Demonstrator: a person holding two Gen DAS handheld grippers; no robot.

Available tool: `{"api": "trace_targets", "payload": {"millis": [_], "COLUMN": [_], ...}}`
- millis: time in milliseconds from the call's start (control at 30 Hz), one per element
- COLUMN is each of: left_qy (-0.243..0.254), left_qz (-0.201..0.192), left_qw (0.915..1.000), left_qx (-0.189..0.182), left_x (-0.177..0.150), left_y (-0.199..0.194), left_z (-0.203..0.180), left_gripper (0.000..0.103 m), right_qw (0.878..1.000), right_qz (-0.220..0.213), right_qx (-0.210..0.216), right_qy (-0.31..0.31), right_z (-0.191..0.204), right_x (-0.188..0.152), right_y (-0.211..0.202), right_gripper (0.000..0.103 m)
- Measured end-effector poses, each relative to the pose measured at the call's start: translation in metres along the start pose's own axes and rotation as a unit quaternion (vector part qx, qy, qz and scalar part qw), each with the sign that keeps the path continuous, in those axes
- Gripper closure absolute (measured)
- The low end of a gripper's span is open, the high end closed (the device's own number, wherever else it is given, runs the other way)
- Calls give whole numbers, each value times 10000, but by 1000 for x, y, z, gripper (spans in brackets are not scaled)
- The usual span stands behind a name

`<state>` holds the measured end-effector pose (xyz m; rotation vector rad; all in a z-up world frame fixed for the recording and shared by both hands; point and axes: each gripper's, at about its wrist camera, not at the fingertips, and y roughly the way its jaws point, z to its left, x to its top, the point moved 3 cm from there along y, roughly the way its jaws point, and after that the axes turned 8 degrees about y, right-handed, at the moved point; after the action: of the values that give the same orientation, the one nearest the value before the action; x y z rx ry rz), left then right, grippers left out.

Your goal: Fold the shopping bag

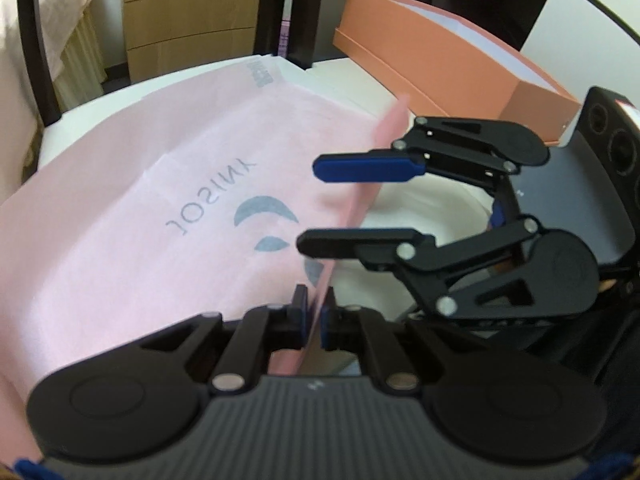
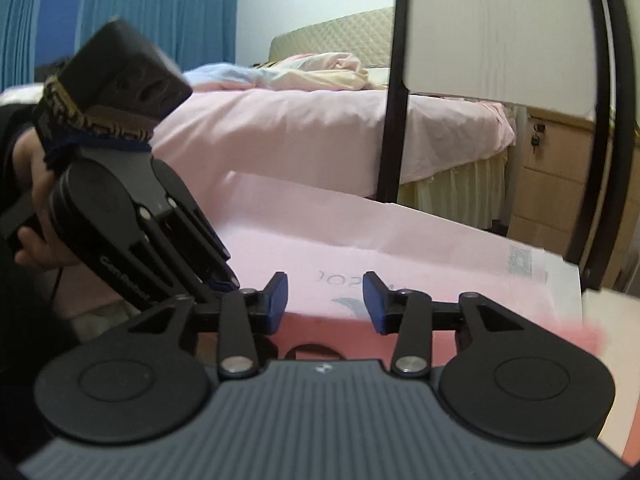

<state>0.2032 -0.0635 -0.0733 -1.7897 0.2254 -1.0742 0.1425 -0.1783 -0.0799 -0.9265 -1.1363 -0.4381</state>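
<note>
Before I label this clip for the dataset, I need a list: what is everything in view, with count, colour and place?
bag: one, pink with grey logo, flat on the table, right edge lifted
table: one, white, under the bag
box: one, orange, far right on the table
bed: one, pink sheet, behind the table
drawers: one, wood, beyond the table
left tongs: one, black, shut on the bag's edge
right tongs: one, black with blue pads, open at the raised edge
hand: one, behind the left tongs

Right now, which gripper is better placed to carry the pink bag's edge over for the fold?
Probably the left gripper: it is shut on the raised edge of the bag. The right gripper stands open, holding nothing.
</note>
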Motion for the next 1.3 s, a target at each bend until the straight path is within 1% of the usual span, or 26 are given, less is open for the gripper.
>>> {"api": "trace_targets", "payload": {"millis": [33, 133, 267, 333, 367, 433, 467, 500, 600, 667, 700, 767, 800, 867, 900, 1000, 1033, 1100, 1167, 1200, 1267, 1300], "left_qy": [-25, -43, -61, -148, -159, -101, -58, 9, 357, 789, 1073, 1635, 1908, 2428, 2626, 3112, 3275, 3599, 3810, 3917, 4196, 4309], "left_qz": [-4, -24, -46, -42, -47, -81, -105, -147, -357, -462, -464, -440, -366, -210, -109, 84, 131, 252, 337, 349, 348, 348], "left_qw": [10000, 10000, 9999, 9996, 9995, 9991, 9987, 9980, 9943, 9895, 9867, 9784, 9730, 9601, 9541, 9388, 9323, 9167, 9054, 8997, 8841, 8778], "left_qx": [-1, 42, 147, 225, 280, 415, 502, 612, 936, 1116, 1133, 1183, 1246, 1372, 1434, 1478, 1527, 1717, 1843, 1895, 2026, 2065], "left_x": [0, 1, 3, 3, 3, 2, 2, 1, 0, -2, -2, -5, -7, -11, -13, -22, -25, -30, -33, -34, -37, -38], "left_y": [0, 0, 1, 0, -2, -6, -9, -13, -27, -34, -35, -33, -29, -21, -16, -7, -5, 1, 5, 6, 5, 5], "left_z": [2, 4, 5, 7, 9, 12, 13, 14, 9, -2, -11, -30, -39, -55, -60, -74, -78, -85, -90, -92, -96, -99], "left_gripper": [91, 89, 81, 73, 67, 62, 58, 55, 55, 55, 55, 52, 49, 48, 48, 45, 44, 44, 44, 43, 42, 41], "right_qw": [10000, 9993, 9978, 9974, 9972, 9965, 9960, 9953, 9932, 9927, 9925, 9918, 9910, 9894, 9898, 9906, 9905, 9905, 9908, 9909, 9907, 9910], "right_qz": [17, 84, 67, 36, 23, 73, 118, 164, 355, 403, 417, 506, 607, 769, 749, 773, 785, 802, 817, 822, 835, 835], "right_qx": [-94, -331, -485, -542, -574, -620, -633, -646, -759, -770, -773, -826, -855, -896, -878, -793, -785, -784, -776, -765, -762, -747], "right_qy": [26, 173, 451, 470, 469, 548, 622, 699, 814, 834, 846, 831, 833, 841, 835, 802, 817, 791, 752, 742, 752, 737], "right_z": [-1, -8, -17, -18, -19, -20, -22, -23, -24, -22, -22, -20, -20, -21, -21, -20, -21, -21, -21, -21, -22, -22], "right_x": [1, 1, 0, 1, 1, 2, 2, 3, 4, 5, 5, 4, 2, -1, -1, -2, -2, -2, -2, -3, -4, -5], "right_y": [3, 12, 22, 27, 29, 34, 37, 40, 48, 52, 54, 56, 59, 63, 62, 62, 61, 61, 58, 57, 53, 50], "right_gripper": [59, 59, 59, 59, 59, 59, 59, 59, 59, 59, 59, 59, 59, 59, 59, 59, 59, 59, 59, 59, 59, 59]}}
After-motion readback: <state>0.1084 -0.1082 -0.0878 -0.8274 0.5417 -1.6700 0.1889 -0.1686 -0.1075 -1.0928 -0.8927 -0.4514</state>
